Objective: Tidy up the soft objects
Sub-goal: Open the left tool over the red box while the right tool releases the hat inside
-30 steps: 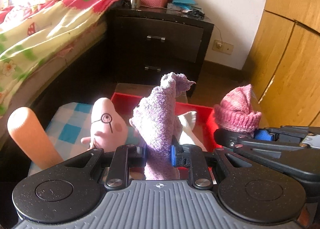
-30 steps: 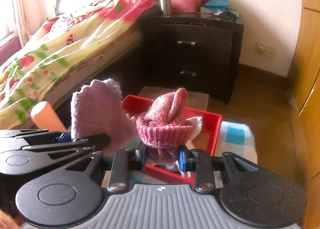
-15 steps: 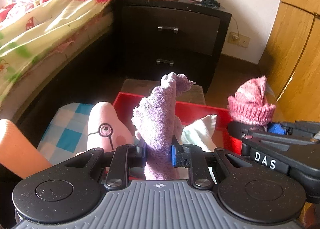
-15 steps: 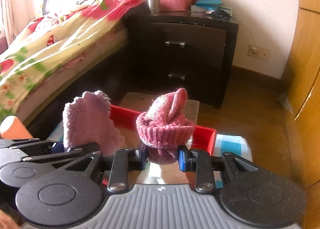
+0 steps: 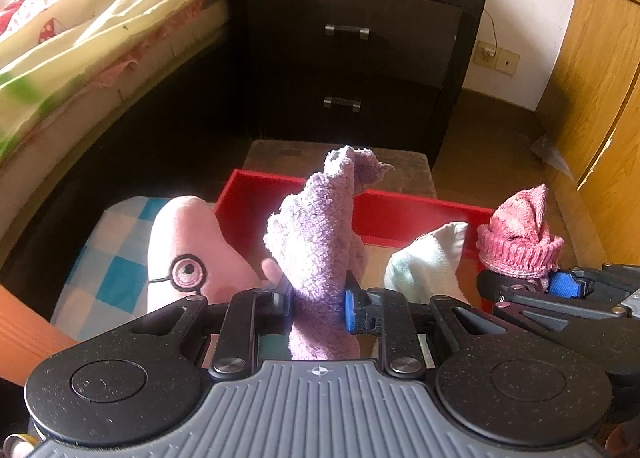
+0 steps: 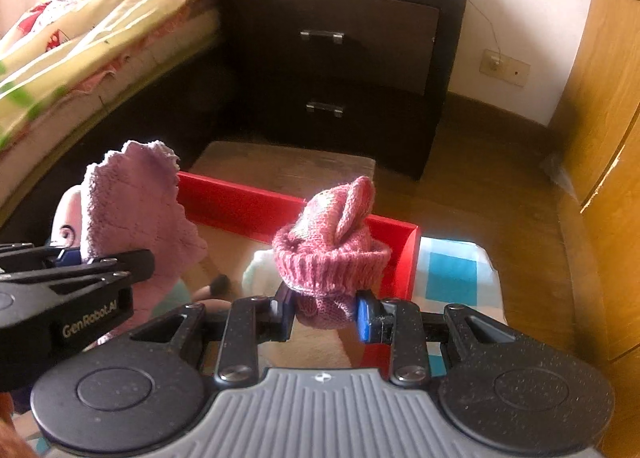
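My left gripper [image 5: 318, 304] is shut on a purple fuzzy cloth [image 5: 320, 242] and holds it upright over the red tray [image 5: 400, 210]. My right gripper [image 6: 324, 316] is shut on a pink knitted hat [image 6: 334, 246], also above the tray [image 6: 240, 200]. The hat also shows at the right of the left wrist view [image 5: 520, 242], and the purple cloth at the left of the right wrist view [image 6: 132, 210]. A white sock [image 5: 428, 262] lies in the tray. A pink pig plush [image 5: 188, 254] leans at the tray's left edge.
The tray sits on a blue-and-white checkered cloth [image 5: 112, 254]. An orange cylinder [image 5: 24, 334] is at the far left. A dark nightstand [image 5: 352, 58] stands ahead, a bed [image 5: 80, 38] to the left, a wooden wardrobe [image 5: 600, 98] to the right.
Both grippers have tilted downward and moved forward over the tray, each still holding its item. The tray and sock now show more fully below them.
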